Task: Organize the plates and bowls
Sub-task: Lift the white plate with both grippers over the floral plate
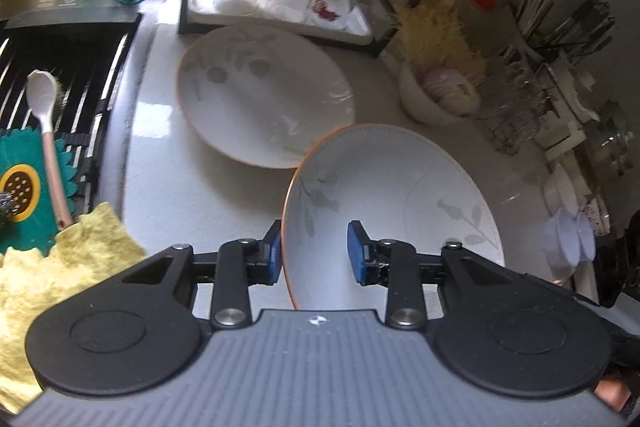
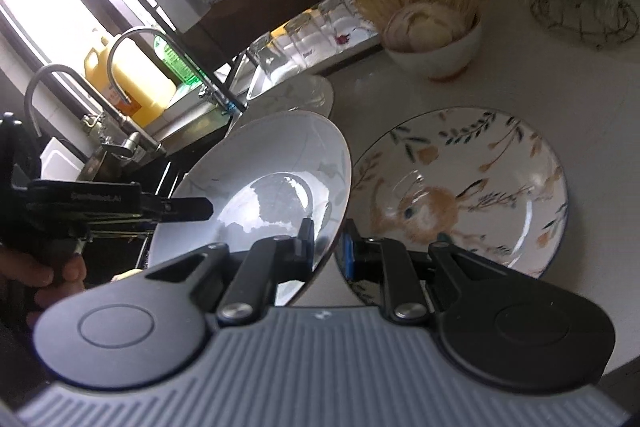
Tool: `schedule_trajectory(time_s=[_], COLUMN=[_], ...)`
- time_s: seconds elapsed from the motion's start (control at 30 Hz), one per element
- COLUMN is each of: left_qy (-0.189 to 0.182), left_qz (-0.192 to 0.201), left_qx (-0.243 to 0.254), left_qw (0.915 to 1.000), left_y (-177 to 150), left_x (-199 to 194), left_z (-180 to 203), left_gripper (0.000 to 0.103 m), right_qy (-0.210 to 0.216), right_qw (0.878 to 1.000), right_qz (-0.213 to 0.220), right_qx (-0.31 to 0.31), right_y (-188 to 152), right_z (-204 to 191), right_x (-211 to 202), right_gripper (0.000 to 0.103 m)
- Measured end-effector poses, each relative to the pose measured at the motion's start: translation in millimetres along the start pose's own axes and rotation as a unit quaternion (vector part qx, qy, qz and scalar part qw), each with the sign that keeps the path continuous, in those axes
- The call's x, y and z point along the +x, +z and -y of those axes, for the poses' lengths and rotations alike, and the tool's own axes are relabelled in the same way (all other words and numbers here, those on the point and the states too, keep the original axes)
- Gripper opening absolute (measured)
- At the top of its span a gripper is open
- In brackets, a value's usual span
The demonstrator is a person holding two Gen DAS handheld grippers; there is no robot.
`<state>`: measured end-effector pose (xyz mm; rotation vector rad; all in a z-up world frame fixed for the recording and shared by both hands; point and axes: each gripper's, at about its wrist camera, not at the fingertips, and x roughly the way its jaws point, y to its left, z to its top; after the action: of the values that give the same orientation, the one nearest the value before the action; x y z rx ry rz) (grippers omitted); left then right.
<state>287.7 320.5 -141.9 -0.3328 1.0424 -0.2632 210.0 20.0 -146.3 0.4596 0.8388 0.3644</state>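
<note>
With the right gripper [image 2: 326, 247] clamped on the tilted bowl's [image 2: 256, 187] rim and the left gripper's [image 1: 314, 253] jaws apart astride its other edge, it should settle gently into the leaf bowl [image 1: 260, 95] beyond.

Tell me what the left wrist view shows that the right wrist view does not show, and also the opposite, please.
Only the left wrist view: the white spoon on the dark sink rack, the yellow cloth and the teal sunflower mat.

Only the right wrist view: the rabbit plate lying flat on the counter, two taps and the left gripper seen from the side.

Both: the lifted leaf-pattern plate, the second leaf-pattern plate on the counter, and the small bowl.
</note>
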Motion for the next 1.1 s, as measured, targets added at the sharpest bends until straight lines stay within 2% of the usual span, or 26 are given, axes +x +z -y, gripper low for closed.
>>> schedule_trajectory(time_s=[0.2, 0.47, 0.7, 0.87, 1.1], left_qy=[-0.005, -0.02, -0.018, -0.01, -0.004], left_qz=[-0.012, -0.049, -0.077, -0.091, -0.09], left_qx=[0.014, 0.024, 0.046, 0.056, 0.054], left_qw=[0.9998, 0.9983, 0.9958, 0.9942, 0.9945], left_y=[1, -4, -6, -1, 11], left_x=[18, 54, 89, 109, 120], left_z=[26, 56, 83, 91, 93], left_gripper=[0.036, 0.036, 0.036, 0.036, 0.036], right_qy=[-0.016, -0.055, -0.093, -0.106, -0.109], right_qw=[1.0, 0.998, 0.995, 0.994, 0.993], right_qz=[0.006, 0.001, -0.002, 0.003, 0.004], right_qx=[0.006, 0.017, 0.039, 0.038, 0.04], right_y=[4, 6, 5, 10, 16], right_z=[19, 51, 82, 91, 99], right_x=[-14, -26, -21, -16, -7], right_gripper=[0.018, 0.018, 0.018, 0.018, 0.019])
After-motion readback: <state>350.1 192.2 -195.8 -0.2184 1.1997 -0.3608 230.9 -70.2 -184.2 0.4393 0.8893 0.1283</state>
